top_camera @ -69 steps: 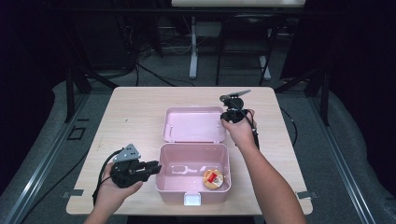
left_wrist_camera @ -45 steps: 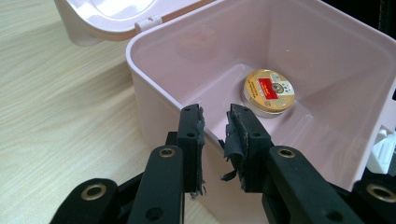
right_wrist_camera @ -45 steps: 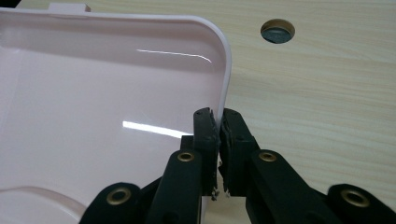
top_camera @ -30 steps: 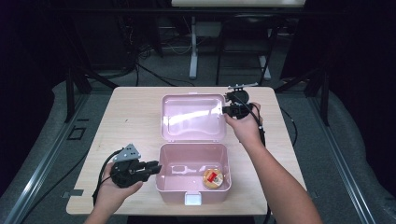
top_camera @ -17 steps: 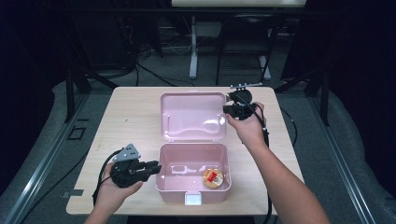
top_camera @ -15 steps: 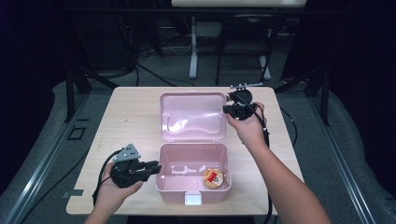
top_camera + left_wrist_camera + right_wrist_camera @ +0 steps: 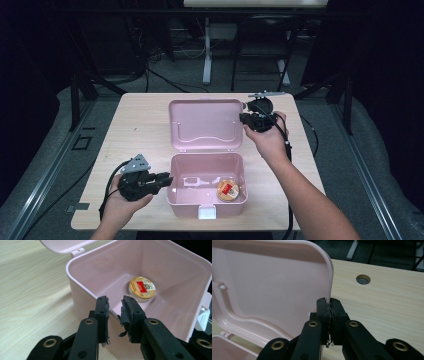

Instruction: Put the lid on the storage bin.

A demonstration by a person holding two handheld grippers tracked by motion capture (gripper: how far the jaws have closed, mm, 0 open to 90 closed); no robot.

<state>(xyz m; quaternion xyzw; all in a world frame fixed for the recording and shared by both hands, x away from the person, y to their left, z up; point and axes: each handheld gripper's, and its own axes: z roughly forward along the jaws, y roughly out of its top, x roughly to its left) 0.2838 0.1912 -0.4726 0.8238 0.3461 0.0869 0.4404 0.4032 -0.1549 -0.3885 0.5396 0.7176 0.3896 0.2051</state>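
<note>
On the wooden surface point(image 7: 135, 125), a pink box point(image 7: 206, 196) stood near the front edge with its hinged lid point(image 7: 205, 125) raised and leaning toward the far side. The right gripper point(image 7: 246, 118) was closed tight on the lid's right edge, the thin plastic pinched between its pads. The left gripper point(image 7: 168, 178) sat at the box's left wall, its jaws partly open astride the rim; whether the pads pressed on it could not be told. A round gold tin point(image 7: 228, 190) with a red label lay in the box's right half. Judged from this, opening appeared nearly complete; releasing the lid and handling the tin remained.
</note>
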